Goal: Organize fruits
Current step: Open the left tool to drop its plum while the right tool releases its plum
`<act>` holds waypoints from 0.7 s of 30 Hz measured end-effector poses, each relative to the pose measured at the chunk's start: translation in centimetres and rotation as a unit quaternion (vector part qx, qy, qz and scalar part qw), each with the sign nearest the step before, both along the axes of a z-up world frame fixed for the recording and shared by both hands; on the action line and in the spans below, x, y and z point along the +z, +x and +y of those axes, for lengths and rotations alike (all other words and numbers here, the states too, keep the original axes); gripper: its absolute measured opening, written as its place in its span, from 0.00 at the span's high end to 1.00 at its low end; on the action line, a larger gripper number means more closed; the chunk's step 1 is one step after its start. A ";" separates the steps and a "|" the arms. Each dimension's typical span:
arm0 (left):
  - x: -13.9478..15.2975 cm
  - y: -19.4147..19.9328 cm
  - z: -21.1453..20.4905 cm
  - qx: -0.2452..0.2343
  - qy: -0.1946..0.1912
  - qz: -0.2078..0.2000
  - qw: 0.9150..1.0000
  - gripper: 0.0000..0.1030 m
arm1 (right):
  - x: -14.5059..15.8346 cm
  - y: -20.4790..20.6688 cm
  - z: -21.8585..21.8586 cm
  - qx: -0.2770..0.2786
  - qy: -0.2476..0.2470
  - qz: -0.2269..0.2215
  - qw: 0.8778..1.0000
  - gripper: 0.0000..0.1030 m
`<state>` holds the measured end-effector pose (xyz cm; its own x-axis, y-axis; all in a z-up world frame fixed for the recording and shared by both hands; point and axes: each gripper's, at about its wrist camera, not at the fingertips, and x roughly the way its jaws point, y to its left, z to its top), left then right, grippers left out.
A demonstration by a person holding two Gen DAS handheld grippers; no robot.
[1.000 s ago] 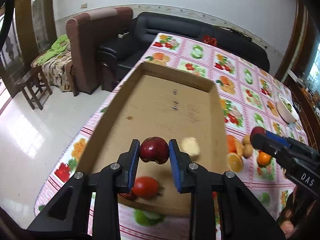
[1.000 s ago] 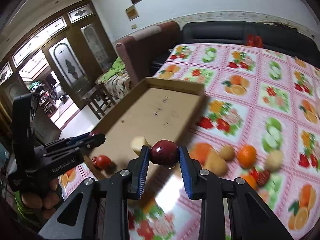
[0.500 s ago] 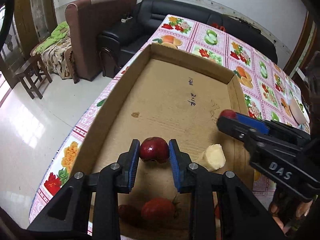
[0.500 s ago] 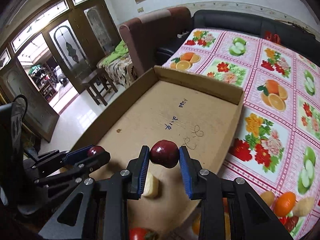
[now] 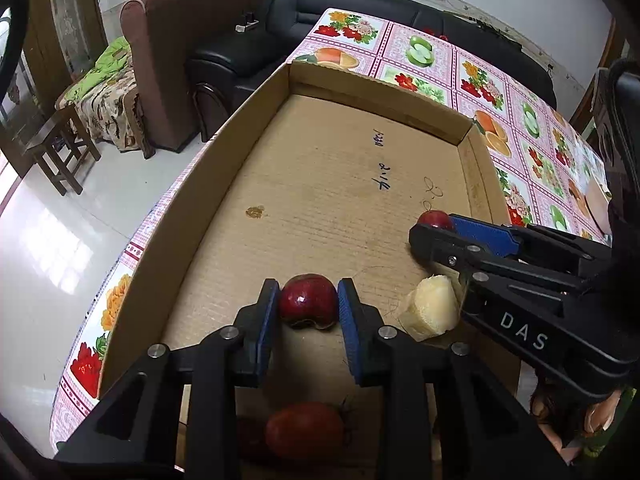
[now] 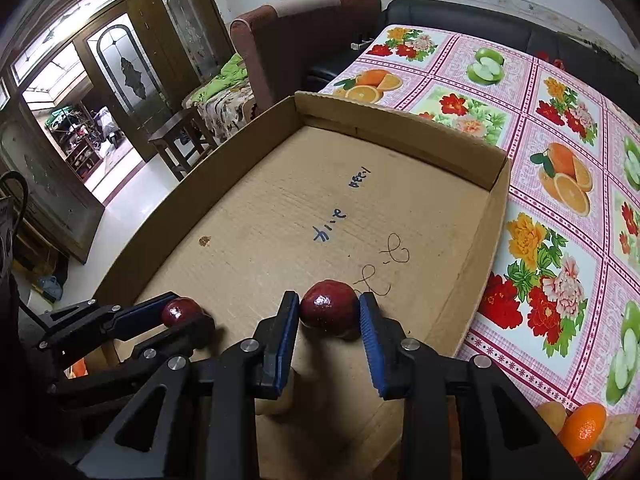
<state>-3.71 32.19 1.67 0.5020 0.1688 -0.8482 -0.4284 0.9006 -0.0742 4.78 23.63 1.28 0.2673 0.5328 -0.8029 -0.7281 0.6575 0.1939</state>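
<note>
A shallow cardboard box (image 5: 320, 200) (image 6: 280, 220) lies on the table. My left gripper (image 5: 308, 292) is shut on a dark red fruit (image 5: 307, 304) just above the box floor near the front. It shows at the left of the right wrist view as the left gripper (image 6: 188, 316) with its fruit (image 6: 182, 310). My right gripper (image 6: 330, 304) holds a second dark red fruit (image 6: 329, 312) low on the box floor. Its jaws are opening, with the pads still against the fruit. A pale peeled piece (image 5: 432, 312) and a red tomato-like fruit (image 5: 306, 428) lie in the box.
A tablecloth (image 6: 560, 240) printed with fruit covers the table to the right of the box. An orange (image 6: 584, 428) and potatoes (image 6: 552, 416) lie on it near the front. A black sofa (image 5: 360, 0) and a brown armchair (image 5: 172, 60) stand behind.
Both grippers have sunk toward the box floor with their fruits. The right gripper swung left from above the tablecloth to over the box, beside the left one.
</note>
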 end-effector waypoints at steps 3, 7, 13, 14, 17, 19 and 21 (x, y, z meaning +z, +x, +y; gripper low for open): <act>0.1 -0.1 -0.1 0.003 0.002 0.002 1.000 0.73 | 0.1 0.0 -0.3 -0.003 0.001 0.001 1.000 0.68; 0.3 -0.3 -0.2 0.005 0.004 0.004 1.000 0.66 | 0.6 -0.1 -0.6 -0.006 0.007 -0.006 1.000 0.58; 1.9 -1.0 -0.7 0.007 0.025 -0.016 1.000 0.49 | 1.6 -0.5 -1.1 -0.006 0.017 -0.015 1.000 0.55; 2.2 -1.2 -0.8 0.009 0.027 -0.019 0.999 0.49 | 1.8 -0.6 -1.2 -0.007 0.019 -0.016 1.000 0.55; 2.8 -1.6 -0.9 0.014 0.024 -0.026 0.999 0.49 | 2.7 -1.1 -2.3 -0.012 0.031 -0.019 0.999 0.55; 3.4 -2.1 -1.3 0.016 0.023 -0.034 0.999 0.49 | 3.4 -1.7 -3.7 -0.020 0.042 -0.023 0.999 0.55; 3.8 -2.4 -1.8 0.014 0.025 -0.038 0.999 0.50 | 4.1 -2.1 -5.5 -0.033 0.054 -0.024 0.998 0.55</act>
<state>-6.13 30.40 5.49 0.5595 0.2250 -0.7977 -0.4487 0.8914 -0.0633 2.70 18.15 5.39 0.3427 0.5950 -0.7270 -0.6936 0.6822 0.2314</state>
